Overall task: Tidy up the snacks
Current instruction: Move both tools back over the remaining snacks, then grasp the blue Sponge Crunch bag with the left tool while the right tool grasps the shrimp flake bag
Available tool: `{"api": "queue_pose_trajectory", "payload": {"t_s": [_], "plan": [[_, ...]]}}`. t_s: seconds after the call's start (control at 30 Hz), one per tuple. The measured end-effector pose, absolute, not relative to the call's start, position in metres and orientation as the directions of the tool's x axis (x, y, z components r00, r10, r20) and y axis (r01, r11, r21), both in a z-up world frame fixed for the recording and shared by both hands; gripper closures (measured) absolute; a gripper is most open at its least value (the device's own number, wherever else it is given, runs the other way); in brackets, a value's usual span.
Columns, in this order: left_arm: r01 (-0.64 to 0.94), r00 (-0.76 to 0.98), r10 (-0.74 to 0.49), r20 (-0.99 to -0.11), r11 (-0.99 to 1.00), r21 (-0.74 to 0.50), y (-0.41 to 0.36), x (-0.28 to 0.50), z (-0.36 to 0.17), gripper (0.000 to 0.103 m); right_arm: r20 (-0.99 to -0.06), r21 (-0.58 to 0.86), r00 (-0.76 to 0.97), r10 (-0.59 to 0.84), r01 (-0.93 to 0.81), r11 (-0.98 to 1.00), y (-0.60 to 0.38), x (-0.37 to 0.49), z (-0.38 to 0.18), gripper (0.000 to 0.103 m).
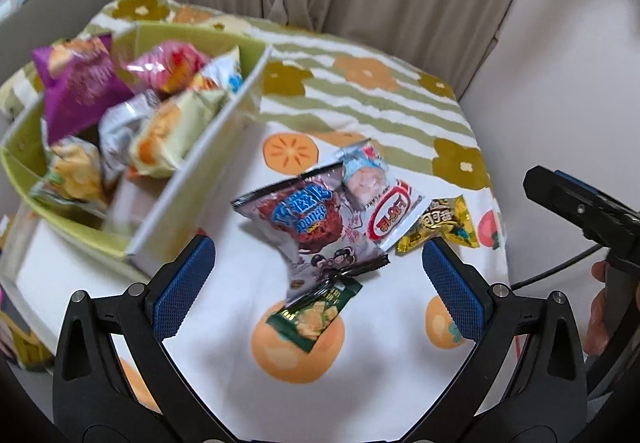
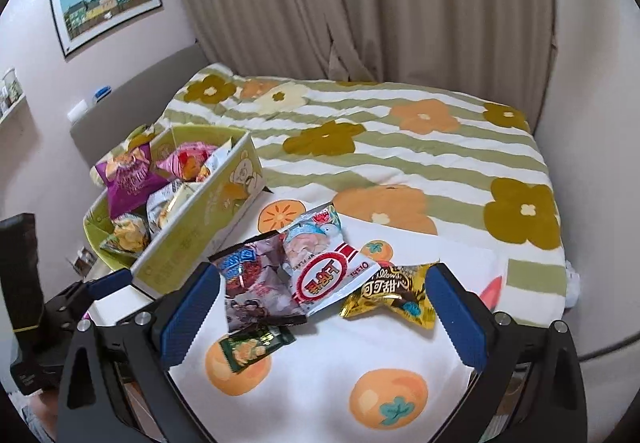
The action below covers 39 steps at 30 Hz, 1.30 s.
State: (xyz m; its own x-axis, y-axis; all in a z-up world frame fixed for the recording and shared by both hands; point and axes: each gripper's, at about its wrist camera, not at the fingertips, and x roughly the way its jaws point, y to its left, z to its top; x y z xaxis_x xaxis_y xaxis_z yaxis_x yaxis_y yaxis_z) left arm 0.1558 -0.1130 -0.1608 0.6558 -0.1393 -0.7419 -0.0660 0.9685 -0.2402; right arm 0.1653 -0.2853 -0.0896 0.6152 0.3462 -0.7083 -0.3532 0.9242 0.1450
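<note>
Several snack packets lie loose on the bed: a small green packet, a grey-and-red packet, a white-and-red packet and a gold packet. A green box at left holds several more packets. My left gripper is open and empty above the green packet. My right gripper is open and empty over the pile; it also shows in the left wrist view.
The bed carries a striped flower quilt and a white cloth printed with oranges. Beige curtains hang behind. A framed picture hangs on the left wall. A dark object stands left of the bed.
</note>
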Motion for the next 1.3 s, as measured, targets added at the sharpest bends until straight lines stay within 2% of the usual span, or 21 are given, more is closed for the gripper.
{"api": "queue_pose_trajectory", "payload": {"t_s": [0.13,0.43,0.53,0.6,0.63,0.7,0.83,1.03,1.3], "plan": [[-0.069,0.646,-0.145,-0.749,0.967,-0.247,-0.123,0.182,-0.184,0.000,-0.732,0.145,0.578,0.360,-0.385,0.912,-0.285,0.190,-0.109,0.001],[-0.172,0.543,-0.137,-0.828,0.947,-0.270,-0.116,0.235,-0.246,0.004,-0.799,0.140,0.470,0.375,-0.461,0.876,-0.266,0.244,-0.162,0.001],[-0.164,0.513,-0.134,-0.848,0.954,-0.251,-0.116,0.245,-0.257,0.012,-0.818,0.157,0.419,0.394,-0.497,0.853,-0.254,0.257,-0.178,0.001],[-0.158,0.485,-0.146,-0.862,0.955,-0.250,-0.116,0.249,-0.264,0.026,-0.829,0.155,0.396,0.394,-0.514,0.843,-0.248,0.264,-0.187,0.001],[-0.153,0.470,-0.156,-0.869,0.955,-0.255,-0.116,0.250,-0.267,0.026,-0.835,0.156,0.384,0.395,-0.523,0.838,-0.245,0.267,-0.192,0.001],[-0.137,0.465,-0.150,-0.873,0.961,-0.238,-0.115,0.250,-0.268,0.033,-0.841,0.158,0.365,0.399,-0.540,0.827,-0.239,0.272,-0.198,0.001],[-0.112,0.461,-0.176,-0.870,0.961,-0.254,-0.108,0.252,-0.269,0.038,-0.862,0.141,0.337,0.378,-0.557,0.819,-0.232,0.283,-0.210,0.001],[-0.067,0.472,-0.156,-0.868,0.975,-0.212,-0.109,0.253,-0.264,0.047,-0.883,0.143,0.312,0.350,-0.532,0.835,-0.230,0.303,-0.222,0.001],[-0.061,0.474,-0.138,-0.870,0.980,-0.188,-0.106,0.253,-0.263,0.047,-0.893,0.170,0.272,0.359,-0.535,0.828,-0.221,0.312,-0.236,0.002]]}}
